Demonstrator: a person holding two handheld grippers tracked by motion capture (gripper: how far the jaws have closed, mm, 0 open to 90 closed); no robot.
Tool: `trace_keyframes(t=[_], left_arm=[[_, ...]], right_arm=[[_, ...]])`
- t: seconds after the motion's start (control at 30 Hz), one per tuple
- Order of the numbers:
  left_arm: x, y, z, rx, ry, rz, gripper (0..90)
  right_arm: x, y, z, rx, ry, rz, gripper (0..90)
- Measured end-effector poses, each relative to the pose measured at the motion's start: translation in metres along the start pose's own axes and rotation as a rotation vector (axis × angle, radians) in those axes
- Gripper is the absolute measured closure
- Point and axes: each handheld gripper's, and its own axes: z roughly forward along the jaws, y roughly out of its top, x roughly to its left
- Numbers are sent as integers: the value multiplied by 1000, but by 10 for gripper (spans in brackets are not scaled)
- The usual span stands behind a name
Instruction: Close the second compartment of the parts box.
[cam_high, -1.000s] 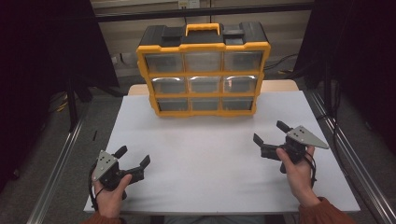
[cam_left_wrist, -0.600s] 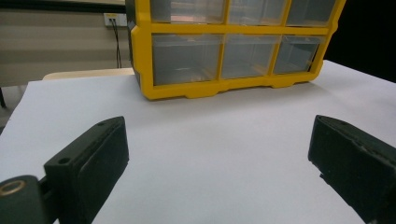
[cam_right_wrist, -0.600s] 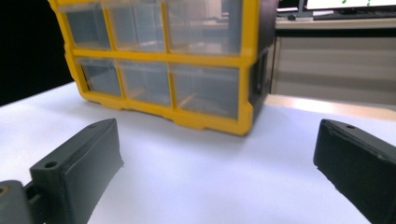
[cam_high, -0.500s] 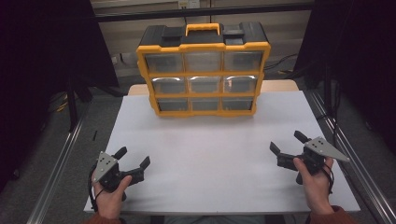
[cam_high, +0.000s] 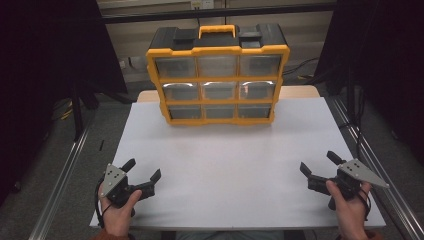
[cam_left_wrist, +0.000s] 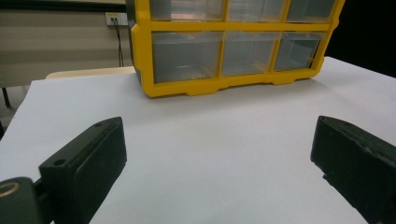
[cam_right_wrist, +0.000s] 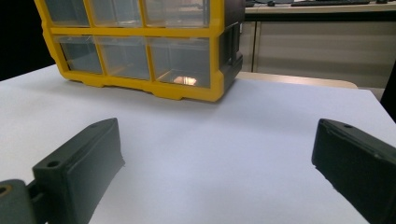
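The drawer cabinet (cam_high: 218, 75) stands upright at the far edge of the white table (cam_high: 235, 165), its nine clear drawers facing the person. The left gripper (cam_high: 142, 177) rests near the table's front-left corner, well apart from the cabinet, with its jaws spread wide and nothing between them. The right gripper (cam_high: 320, 167) sits near the front-right corner, equally far from the cabinet, jaws likewise spread and empty. Probable risks — the cabinet is tall against its narrow base, so a pull on an upper drawer without bracing the frame is likely to tip or drag it forward; the smooth drawer fronts offer little for a jaw to catch, so a shallow grip may slip off. Limits of view: drawer contents cannot be made out through the glare on the clear fronts; both gripper views cut off the cabinet's top row and handle (cam_high: 217, 30); drawer pulls are too small to tell.
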Motion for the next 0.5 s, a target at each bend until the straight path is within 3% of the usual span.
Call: trace_keyframes(t=[0.23, 0.3, 0.33, 0.43, 0.5], left_arm=[[-2, -1, 0, 18, 8, 27, 37], [-1, -1, 0, 23, 13, 28, 37], [-2, -1, 1, 23, -8, 18, 37], [-3, -1, 2, 30, -14, 31, 37], [-3, -2, 4, 21, -13, 16, 37]], right_arm=[[-2, -6, -9, 18, 2, -15, 13], [-4, -8, -9, 30, -7, 4, 14], [-4, -9, -8, 34, -8, 14, 17], [-4, -9, -5, 32, -10, 11, 17], [-3, -8, -3, 23, -4, 7, 17]])
